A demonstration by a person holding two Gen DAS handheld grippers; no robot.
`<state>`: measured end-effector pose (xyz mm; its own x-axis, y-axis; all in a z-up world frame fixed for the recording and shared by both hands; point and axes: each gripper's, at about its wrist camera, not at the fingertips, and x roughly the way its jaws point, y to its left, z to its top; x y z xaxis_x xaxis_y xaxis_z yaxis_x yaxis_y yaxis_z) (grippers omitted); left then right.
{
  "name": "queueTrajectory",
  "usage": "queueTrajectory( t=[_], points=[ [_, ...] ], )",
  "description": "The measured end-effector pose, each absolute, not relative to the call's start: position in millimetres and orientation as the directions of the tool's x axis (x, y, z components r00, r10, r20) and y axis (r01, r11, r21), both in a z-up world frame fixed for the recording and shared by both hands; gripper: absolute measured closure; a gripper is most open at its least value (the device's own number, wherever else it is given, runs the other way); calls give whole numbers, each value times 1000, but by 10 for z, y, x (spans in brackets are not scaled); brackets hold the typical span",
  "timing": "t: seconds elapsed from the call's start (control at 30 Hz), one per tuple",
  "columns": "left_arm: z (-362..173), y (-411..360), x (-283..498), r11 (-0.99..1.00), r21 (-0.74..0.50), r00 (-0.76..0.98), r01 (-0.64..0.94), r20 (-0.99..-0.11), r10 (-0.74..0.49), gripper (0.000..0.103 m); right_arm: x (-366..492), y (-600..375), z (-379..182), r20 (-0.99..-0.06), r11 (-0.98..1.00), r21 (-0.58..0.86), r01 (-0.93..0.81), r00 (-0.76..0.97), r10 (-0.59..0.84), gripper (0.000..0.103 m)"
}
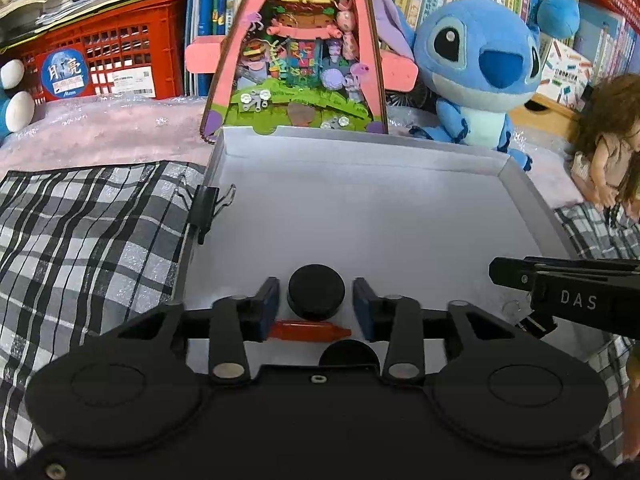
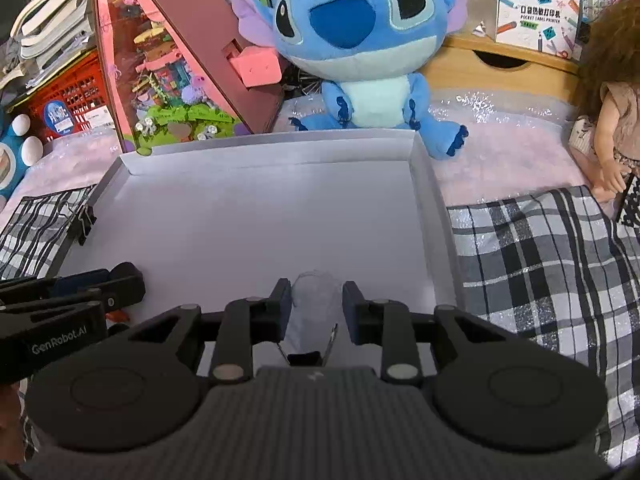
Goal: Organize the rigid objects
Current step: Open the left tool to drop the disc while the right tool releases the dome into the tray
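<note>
Both grippers low over the white tray
Left gripper parted around a black puck — right gripper parted around a clear item

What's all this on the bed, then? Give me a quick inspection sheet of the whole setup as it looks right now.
Surface: white tray lying on a checked cloth over pink bedding.
Job's things: black round cap, red crayon-like piece and a clear cup-like thing lie in the tray.
Clutter: black binder clip on the tray's left wall.
Grippers: left gripper open, its pads apart from the cap between them; right gripper open around the clear thing, whether touching it is unclear.
Cables: nothing seen.
Surroundings: blue plush toy, pink toy house, doll, red crate, books behind.
</note>
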<state>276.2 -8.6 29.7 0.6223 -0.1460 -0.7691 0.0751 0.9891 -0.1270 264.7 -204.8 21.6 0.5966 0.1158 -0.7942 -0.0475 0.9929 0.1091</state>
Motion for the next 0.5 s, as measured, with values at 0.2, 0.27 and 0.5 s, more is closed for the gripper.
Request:
queueTrajectory(
  t=[0.2,0.27,0.5],
  points=[
    [484,-19,2638,989,-129,656,76,-740,-147,52,2527,-2044,417,-760,991,115,-71,636,134,46],
    [545,-3,2569,988,-127,666,82,-731,-149,47,2459,-2044,495,-747,990,116,-84,650,143,44],
    [650,27,2232,988,-100,691,120,-706,-155,34,2159,-2014,651,-715,985,90,-147,679,167,34]
  ],
)
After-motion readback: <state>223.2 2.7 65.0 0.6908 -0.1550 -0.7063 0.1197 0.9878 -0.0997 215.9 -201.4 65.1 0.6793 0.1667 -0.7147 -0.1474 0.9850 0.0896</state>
